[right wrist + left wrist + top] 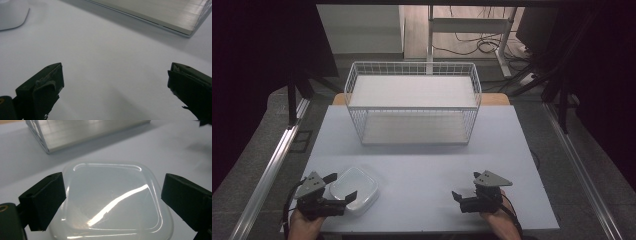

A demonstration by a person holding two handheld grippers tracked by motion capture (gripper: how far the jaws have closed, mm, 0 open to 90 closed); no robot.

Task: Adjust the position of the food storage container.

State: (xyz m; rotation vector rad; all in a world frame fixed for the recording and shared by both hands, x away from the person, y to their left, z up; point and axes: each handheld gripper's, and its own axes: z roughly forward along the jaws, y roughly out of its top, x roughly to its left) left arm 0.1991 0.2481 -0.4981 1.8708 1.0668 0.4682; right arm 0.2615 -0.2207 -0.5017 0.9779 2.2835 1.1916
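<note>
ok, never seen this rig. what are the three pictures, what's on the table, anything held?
No robot arm here: a person holds a two-jaw tool in each hand. The high view looks down from above the person's side of the table; the left gripper and right gripper sit near its front edge. The other two pictures come from cameras riding on each gripper, looking along its black jaws.

On the table: a translucent white plastic container at front left and a white wire basket at the back.

The left gripper's jaws stand open on either side of the container, not visibly clamping it. The right gripper is open over bare table. Nothing is held.
</note>
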